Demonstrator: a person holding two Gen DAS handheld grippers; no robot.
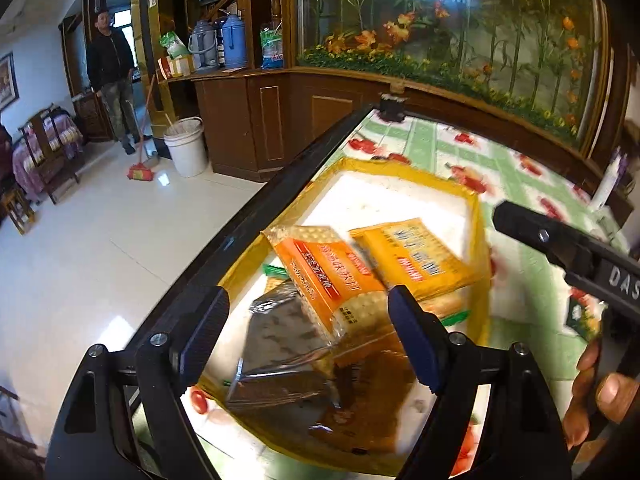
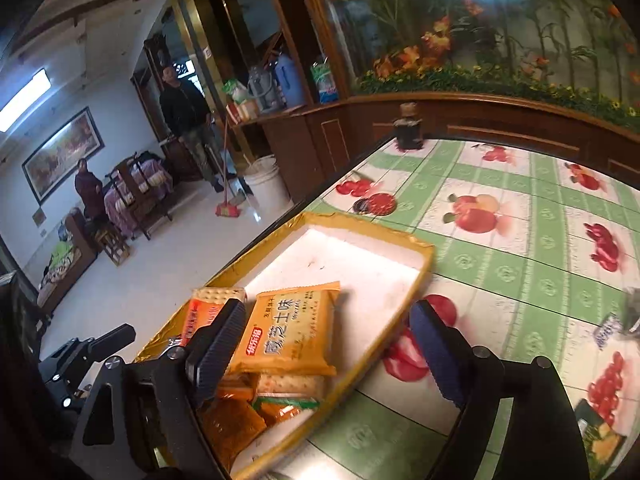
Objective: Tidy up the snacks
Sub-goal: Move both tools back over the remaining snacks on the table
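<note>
A yellow-rimmed tray with a white floor lies on the fruit-patterned tablecloth near the table's left edge. In it lie an orange cracker pack, a yellow cracker pack, a silver pack and a brown pack. My left gripper hangs open above the near end of the tray, its pads clear of the orange pack. My right gripper is open over the tray's right rim, with the yellow pack beside its left finger, not gripped. One of its fingers shows in the left wrist view.
A small dark jar stands at the table's far corner. Loose snack packs lie on the cloth at the right. Off the table's left edge are a white bucket, a broom and a standing person. A wooden cabinet runs behind.
</note>
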